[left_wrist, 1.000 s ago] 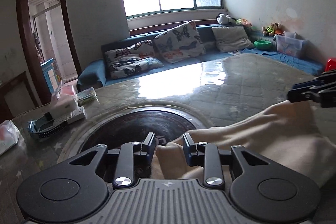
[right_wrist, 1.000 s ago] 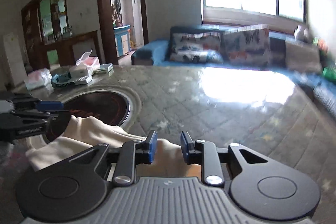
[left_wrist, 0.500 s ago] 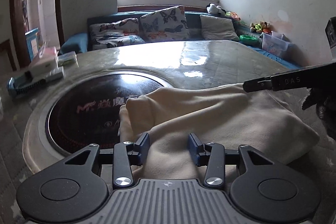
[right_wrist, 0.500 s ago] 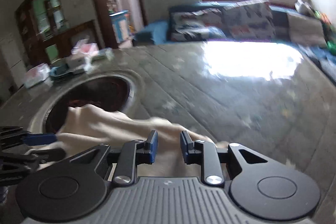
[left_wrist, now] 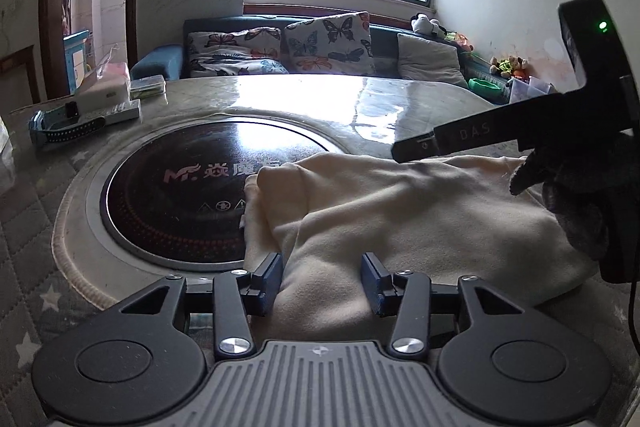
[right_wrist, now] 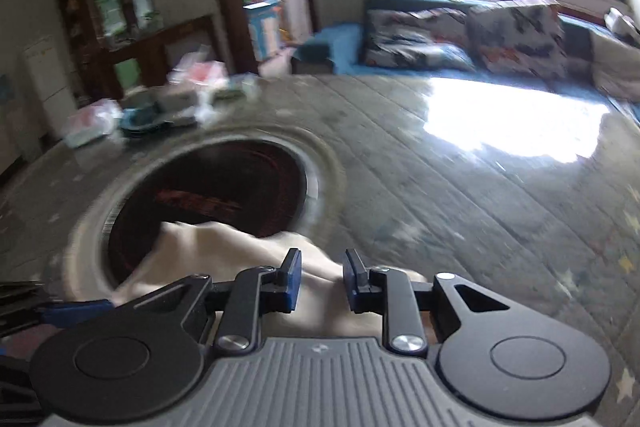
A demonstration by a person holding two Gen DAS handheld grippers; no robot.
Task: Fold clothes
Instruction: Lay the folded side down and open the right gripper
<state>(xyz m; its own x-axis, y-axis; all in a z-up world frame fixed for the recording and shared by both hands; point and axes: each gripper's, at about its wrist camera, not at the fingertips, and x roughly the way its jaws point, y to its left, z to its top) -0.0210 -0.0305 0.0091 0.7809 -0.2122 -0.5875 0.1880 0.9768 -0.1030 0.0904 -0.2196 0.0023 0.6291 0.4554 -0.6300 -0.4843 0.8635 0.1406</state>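
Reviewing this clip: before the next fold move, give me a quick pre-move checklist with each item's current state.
1. Left claw open, fingers either side of a fabric ridge: ok.
2. Right claw open above the cream garment: ok.
3. Garment flat and smooth: not ok, bunched, with folds.
4. Garment off the round cooktop: not ok, one corner overlaps it.
5. Clutter at the far table edge apart from the garment: ok.
6. Right wrist view sharp: not ok, motion blur.

cream garment [left_wrist: 400, 223] | loosely folded, rumpled | lying on table, overlapping cooktop edge
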